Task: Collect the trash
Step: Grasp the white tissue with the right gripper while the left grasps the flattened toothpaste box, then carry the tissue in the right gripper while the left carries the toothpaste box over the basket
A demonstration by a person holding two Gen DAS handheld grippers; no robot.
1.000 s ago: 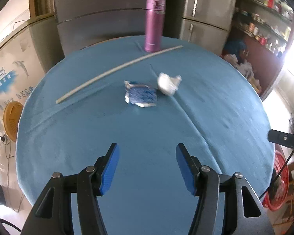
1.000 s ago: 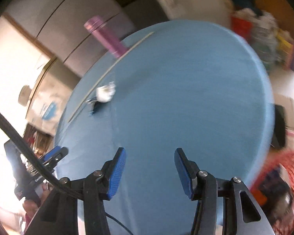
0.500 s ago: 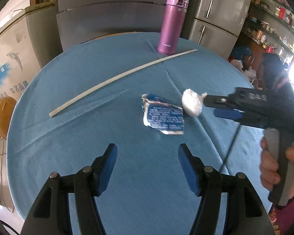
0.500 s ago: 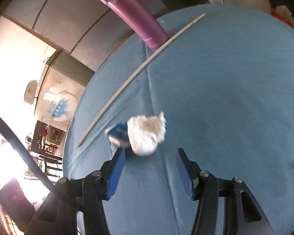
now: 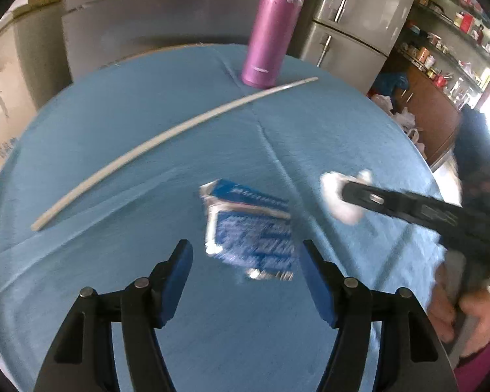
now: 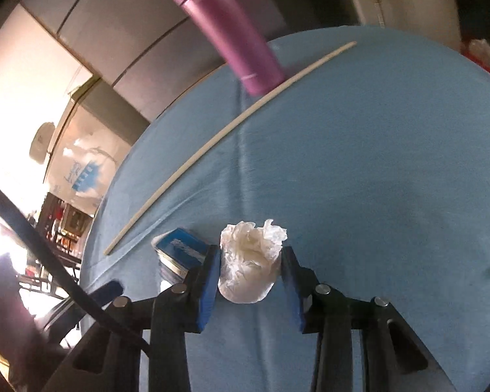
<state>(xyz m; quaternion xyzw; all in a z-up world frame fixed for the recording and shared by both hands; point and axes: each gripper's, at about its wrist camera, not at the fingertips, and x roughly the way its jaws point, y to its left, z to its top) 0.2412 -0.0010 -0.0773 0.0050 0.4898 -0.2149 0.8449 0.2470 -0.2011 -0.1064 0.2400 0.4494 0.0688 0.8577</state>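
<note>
Blue cloth (image 6: 375, 163) covers the round table, with a pink flask (image 5: 274, 29) and a long white stick (image 5: 166, 137) at the far side. My right gripper (image 6: 250, 274) has just closed onto the tissue wad (image 6: 250, 261). My left gripper (image 5: 245, 281) has been widening, its jaws apart and empty, just short of the blue wrapper (image 5: 251, 228).

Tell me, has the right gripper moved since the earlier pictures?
Yes. The right gripper has come forward across the blue table, toward the purple bottle, and its jaws have just closed on the white tissue ball.
</note>
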